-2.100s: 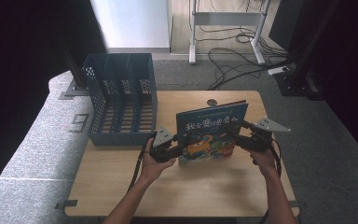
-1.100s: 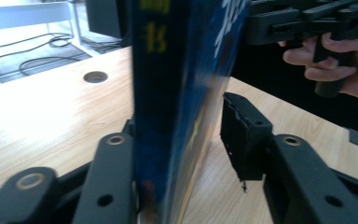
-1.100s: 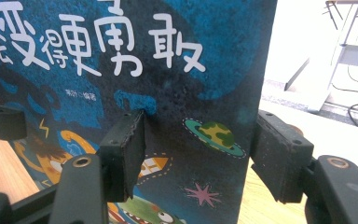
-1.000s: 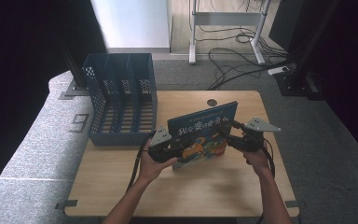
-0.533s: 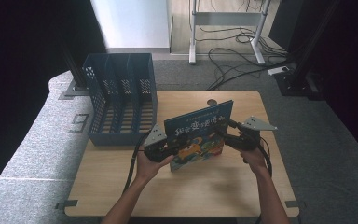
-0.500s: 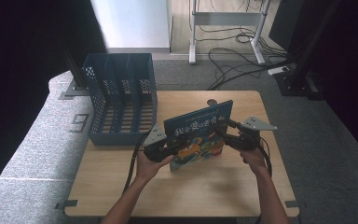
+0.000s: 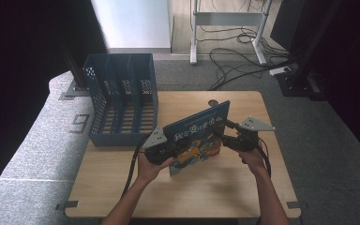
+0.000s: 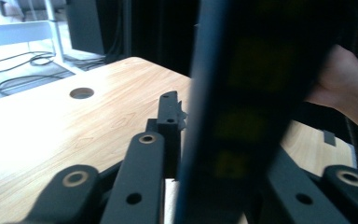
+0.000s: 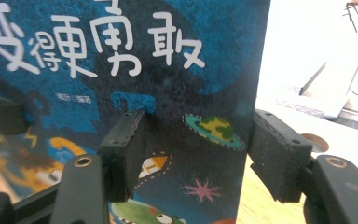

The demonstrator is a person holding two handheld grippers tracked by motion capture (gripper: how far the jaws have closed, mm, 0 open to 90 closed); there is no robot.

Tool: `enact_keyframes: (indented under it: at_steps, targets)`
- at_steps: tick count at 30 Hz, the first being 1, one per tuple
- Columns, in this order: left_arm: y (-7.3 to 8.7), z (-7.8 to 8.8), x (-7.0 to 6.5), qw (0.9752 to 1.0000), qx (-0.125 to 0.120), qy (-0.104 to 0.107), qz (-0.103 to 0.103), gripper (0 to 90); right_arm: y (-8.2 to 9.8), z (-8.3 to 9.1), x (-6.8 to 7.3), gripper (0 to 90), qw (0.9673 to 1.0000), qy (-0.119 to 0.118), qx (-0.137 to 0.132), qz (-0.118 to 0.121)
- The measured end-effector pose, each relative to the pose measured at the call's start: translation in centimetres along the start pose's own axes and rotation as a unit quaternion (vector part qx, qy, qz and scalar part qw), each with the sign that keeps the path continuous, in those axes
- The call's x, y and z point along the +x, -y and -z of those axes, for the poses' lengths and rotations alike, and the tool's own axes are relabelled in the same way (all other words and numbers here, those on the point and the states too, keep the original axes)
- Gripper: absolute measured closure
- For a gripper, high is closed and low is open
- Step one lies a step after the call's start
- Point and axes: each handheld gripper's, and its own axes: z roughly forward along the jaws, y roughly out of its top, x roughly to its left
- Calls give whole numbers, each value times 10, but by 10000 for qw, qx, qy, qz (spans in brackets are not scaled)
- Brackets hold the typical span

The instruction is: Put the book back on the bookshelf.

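On the light wooden table point(image 7: 225, 187), near its middle: blue picture book with white characters and cartoon planets on its cover point(image 7: 198, 137), held up on edge and tilted, cover toward the near side. Left black two-jaw gripper point(image 7: 165, 149) at the book's left edge, jaws clamped on it; book seen edge-on between those jaws in the left gripper view point(image 8: 233, 112). Right black two-jaw gripper point(image 7: 229, 136) at the book's right edge, jaws spread apart on either side of that edge, one pad in front of the cover, no firm contact visible in the right gripper view point(image 9: 196, 154). Dark blue perforated plastic file rack with upright dividers point(image 7: 122, 103) on the far left part of the table, just left of the book. Round cable hole point(image 7: 213, 101) in the tabletop at the far side, beyond the book.
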Motion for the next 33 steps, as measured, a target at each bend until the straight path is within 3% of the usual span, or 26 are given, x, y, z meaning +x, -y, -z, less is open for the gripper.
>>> enact_keyframes:
  at_steps: [4,14,24,33]
  targets:
    - [1,0,-4,9997,-12,-91,-206,822,-1,-4,3,357,10000,65,19,46]
    - [2,2,-7,9997,-87,-135,-183,828,-2,-5,3,359,10000,29,32,25]
    - [-3,12,5,9985,-389,-29,394,829,-3,20,5,358,9995,46,-305,-61]
    - [-13,25,10,9973,-463,-54,565,829,26,30,4,358,9995,208,-93,-213]
